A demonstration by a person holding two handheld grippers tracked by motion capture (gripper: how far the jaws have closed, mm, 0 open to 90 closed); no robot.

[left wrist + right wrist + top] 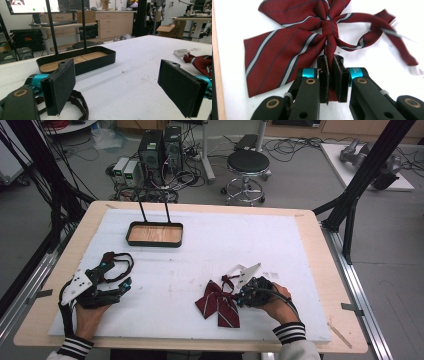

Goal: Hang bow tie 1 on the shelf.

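A dark red bow tie (218,302) with grey and navy stripes lies flat on the white mat near the front edge. My right gripper (239,296) comes at it from the right, low over the mat. In the right gripper view the jaws stand nearly together, and my right gripper (331,67) is shut on a tail of the bow tie (287,50) just below its knot. My left gripper (117,272) rests at the mat's left side, open. In the left gripper view, bare mat lies between the wide-apart jaws of my left gripper (117,82). The bow tie (202,63) shows far right.
A black tray (154,243) with a wooden bottom and two upright rods stands at the back left of the mat; its wall (95,63) is ahead of the left gripper. A dark strap loop (80,100) lies by the left jaw. Wooden table edges border the mat.
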